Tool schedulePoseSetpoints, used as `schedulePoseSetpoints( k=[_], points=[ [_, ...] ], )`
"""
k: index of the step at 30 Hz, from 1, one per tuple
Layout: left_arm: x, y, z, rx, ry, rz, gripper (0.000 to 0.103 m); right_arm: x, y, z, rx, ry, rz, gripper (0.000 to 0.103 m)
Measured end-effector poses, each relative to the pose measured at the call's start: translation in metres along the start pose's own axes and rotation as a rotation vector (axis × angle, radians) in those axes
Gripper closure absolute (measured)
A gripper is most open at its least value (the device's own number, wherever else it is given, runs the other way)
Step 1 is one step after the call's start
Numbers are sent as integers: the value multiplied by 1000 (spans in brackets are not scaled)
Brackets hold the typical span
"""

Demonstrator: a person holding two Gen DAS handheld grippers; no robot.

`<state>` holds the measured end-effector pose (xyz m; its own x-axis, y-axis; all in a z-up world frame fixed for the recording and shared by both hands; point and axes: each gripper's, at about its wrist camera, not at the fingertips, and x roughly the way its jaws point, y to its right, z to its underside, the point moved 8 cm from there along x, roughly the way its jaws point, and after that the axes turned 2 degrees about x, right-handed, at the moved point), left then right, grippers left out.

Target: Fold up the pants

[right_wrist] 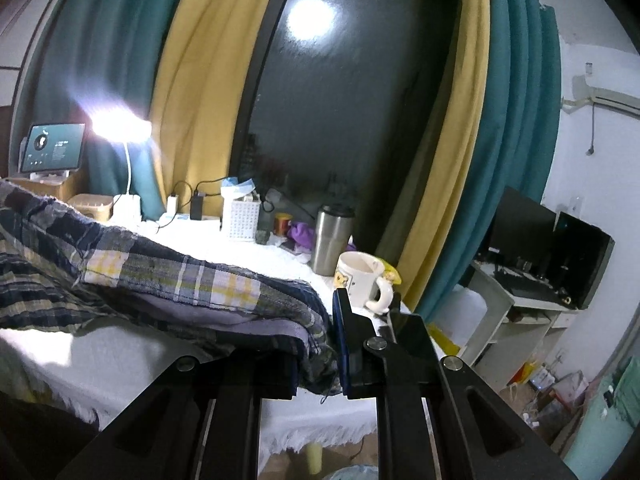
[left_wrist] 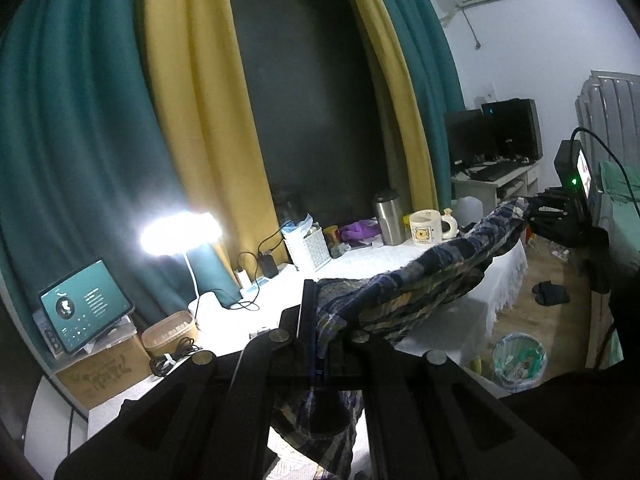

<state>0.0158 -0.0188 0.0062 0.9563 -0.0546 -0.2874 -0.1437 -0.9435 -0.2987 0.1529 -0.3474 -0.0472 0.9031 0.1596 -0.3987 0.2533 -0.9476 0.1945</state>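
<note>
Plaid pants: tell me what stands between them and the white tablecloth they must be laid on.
Nothing visible. The dark plaid pants, pinched by the left gripper and right gripper, hang over bare white tablecloth. The cream ceramic mug and steel tumbler stand behind.

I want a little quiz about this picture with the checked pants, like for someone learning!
1. True or false: both tools hold the plaid pants.
2. What stands nearest the right tool? A) white mug B) tablet C) lamp
3. Fill in: the pants hang lifted above the white ____.

Key
1. True: the left tool and the right tool each pinch an end.
2. A
3. table
</note>
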Motion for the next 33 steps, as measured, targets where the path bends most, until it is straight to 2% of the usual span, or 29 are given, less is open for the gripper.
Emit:
schedulePoseSetpoints(
  k=[6, 14, 25, 33],
  points=[
    [26, -12, 18, -34, -44, 23, 102, 21, -11, 7, 1, -47, -22, 88],
    [63, -37, 30, -74, -90, 11, 102, 51, -14, -10, 61, -57, -57, 88],
    [105, -61, 23, -70, -129, 10, 102, 99, -19, -33, 47, -87, -74, 88],
    [150, -80, 24, -70, -170, 20, 102, 143, -20, -35, 60, -131, -75, 88]
  ],
)
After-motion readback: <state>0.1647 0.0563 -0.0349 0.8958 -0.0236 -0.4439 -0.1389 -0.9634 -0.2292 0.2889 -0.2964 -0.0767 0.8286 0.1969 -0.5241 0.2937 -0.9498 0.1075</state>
